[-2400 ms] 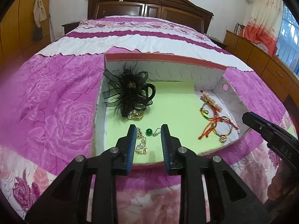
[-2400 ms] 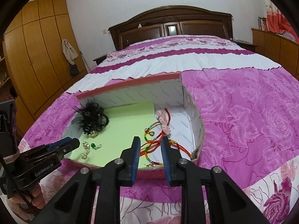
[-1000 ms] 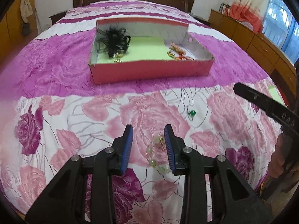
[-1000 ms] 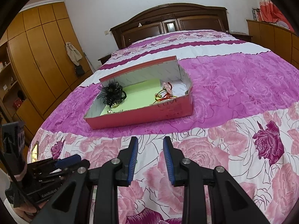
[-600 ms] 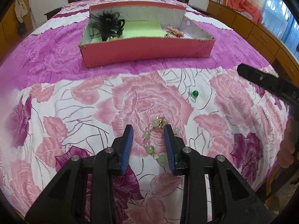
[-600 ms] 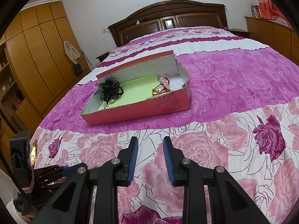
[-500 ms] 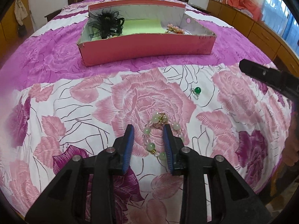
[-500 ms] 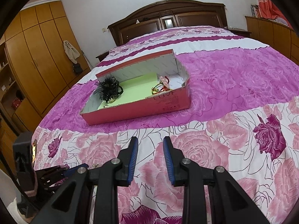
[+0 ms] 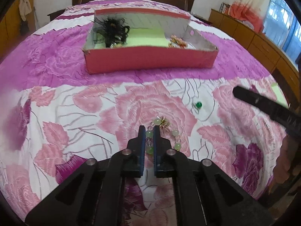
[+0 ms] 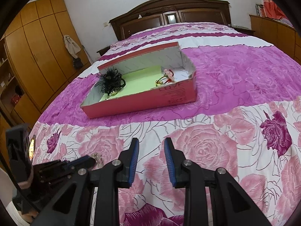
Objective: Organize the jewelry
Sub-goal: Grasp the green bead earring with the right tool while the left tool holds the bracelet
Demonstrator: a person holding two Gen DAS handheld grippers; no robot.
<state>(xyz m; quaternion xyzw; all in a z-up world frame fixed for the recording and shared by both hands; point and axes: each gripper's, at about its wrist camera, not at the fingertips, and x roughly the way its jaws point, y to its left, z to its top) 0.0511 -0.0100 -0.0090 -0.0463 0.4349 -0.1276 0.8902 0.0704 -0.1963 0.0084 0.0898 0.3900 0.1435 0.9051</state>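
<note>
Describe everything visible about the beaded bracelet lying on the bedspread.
The beaded bracelet is a loop of pale green, translucent round beads with small clear spacers and a gold wire charm at its far end. It lies flat on the rose-print bedspread, on the near side of the pink box. The left gripper has just closed on one side of the loop, with beads pinched between its blue pads; the other side lies free on the cloth. A small green-stone earring lies apart from it.
</note>
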